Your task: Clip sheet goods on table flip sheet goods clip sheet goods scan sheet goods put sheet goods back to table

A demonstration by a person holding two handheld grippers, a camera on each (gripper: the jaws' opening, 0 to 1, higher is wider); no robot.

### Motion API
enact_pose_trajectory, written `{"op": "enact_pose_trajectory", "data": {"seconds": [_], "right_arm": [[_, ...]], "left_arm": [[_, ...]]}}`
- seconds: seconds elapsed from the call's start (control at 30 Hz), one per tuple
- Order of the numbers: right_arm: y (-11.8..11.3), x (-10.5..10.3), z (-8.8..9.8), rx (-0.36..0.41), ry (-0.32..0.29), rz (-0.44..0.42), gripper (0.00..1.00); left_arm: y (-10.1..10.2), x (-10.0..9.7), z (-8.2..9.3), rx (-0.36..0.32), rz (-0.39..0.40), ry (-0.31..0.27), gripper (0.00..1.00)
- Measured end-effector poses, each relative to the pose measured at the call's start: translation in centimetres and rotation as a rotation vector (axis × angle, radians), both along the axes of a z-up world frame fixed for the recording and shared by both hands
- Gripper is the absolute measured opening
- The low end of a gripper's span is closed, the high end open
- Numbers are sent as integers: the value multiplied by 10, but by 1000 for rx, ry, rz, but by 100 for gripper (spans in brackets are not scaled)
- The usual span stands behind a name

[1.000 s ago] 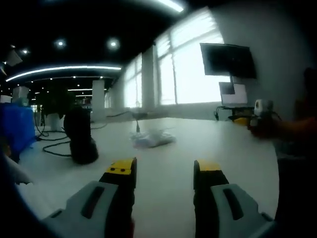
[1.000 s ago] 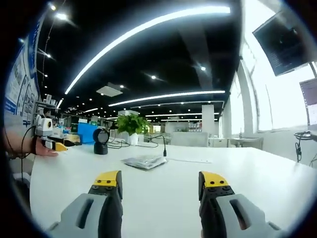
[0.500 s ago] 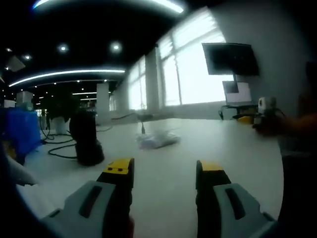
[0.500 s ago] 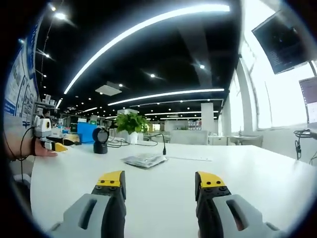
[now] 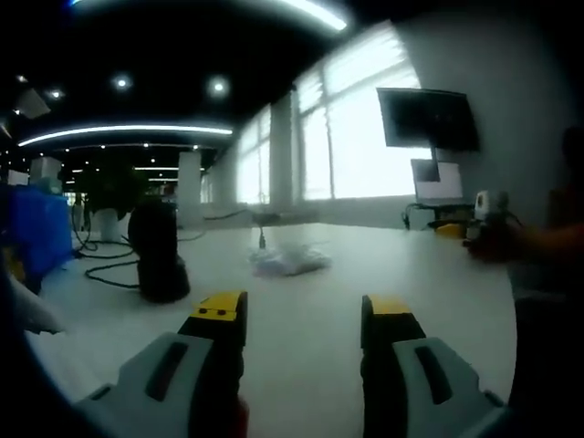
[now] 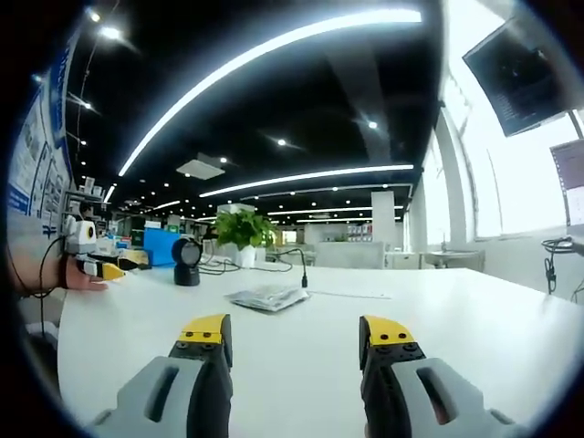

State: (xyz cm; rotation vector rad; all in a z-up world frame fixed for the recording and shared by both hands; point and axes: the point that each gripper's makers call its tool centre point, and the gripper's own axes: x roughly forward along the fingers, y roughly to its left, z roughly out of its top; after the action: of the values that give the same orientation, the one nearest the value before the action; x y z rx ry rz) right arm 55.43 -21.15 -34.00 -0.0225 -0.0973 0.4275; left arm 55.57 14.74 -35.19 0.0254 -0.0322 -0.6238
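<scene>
Left gripper (image 5: pixel 292 315): jaws apart, nothing between them. Grey moulded bodies, yellow caps over black tips, low over the table (image 5: pixel 301 365). Table is flat, matte white.

Right gripper (image 6: pixel 294 336): same build, jaws spread, nothing gripped.

Pack (image 6: pixel 266 297) lies flat on the table, well ahead of both grippers and touching neither. Thin, crinkled, glossy film pouch, roughly rectangular, greyish print. In the left gripper view the pack (image 5: pixel 289 262) reads as a pale rumpled lump, blurred, detail not resolvable.

Scanner (image 6: pixel 187 262): black, round head on a short stand, upright on the table, left of the pack and further back. In the left gripper view the scanner (image 5: pixel 157 262) is a dark rounded upright on a wider base, nearer the camera than the pack. Thin black cable (image 5: pixel 105 274) loops on the tabletop beside it.

Plant (image 6: pixel 242 230): leafy green, in a white pot, behind the pack. Blue bin (image 6: pixel 161 245) left of the scanner, far back.

Dark flat monitor (image 5: pixel 427 119) on the wall by the bright windows.

Right gripper also shows at the right edge of the left gripper view, held in a hand (image 5: pixel 497 242); left gripper and its hand (image 6: pixel 78 274) sit at the left edge of the right gripper view.
</scene>
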Motion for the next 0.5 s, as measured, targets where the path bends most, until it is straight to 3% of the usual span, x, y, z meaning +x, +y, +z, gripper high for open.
{"op": "enact_pose_trajectory", "data": {"seconds": [0.5], "right_arm": [[0, -1, 0, 2, -2, 1, 50]], "left_arm": [[1, -1, 2, -11, -4, -8, 42]]}}
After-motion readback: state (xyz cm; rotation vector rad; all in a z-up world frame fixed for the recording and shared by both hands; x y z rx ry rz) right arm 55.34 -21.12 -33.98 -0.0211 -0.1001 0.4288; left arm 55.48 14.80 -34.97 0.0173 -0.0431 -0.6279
